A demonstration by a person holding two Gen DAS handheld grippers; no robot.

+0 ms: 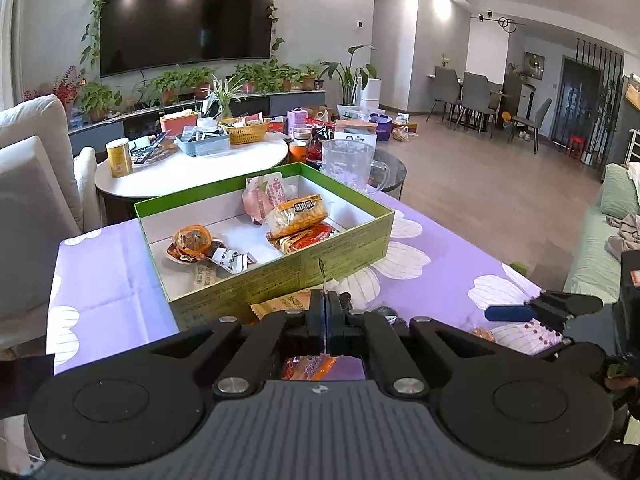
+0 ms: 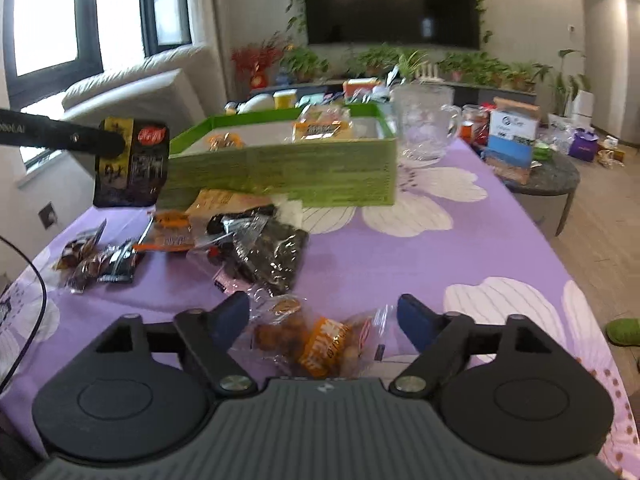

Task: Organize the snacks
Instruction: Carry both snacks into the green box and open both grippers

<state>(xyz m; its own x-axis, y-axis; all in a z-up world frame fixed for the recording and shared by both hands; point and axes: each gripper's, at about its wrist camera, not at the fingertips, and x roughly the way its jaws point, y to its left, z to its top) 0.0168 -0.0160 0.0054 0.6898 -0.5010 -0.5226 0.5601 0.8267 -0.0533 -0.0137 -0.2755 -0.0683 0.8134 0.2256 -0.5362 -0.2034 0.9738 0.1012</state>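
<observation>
My left gripper is shut on a dark snack packet with a yellow and red label, held in the air just left of the green box. In the left wrist view only the packet's thin edge shows above the fingers. The box holds several snacks, among them a yellow biscuit pack. My right gripper stands open low over the purple cloth, straddling a clear packet with an orange label; the pads do not press it. Loose packets lie between it and the box.
A glass pitcher stands right behind the box's far right corner. Beyond are a white round table and a dark round table, both crowded. The purple tablecloth ends at the right edge, with floor below.
</observation>
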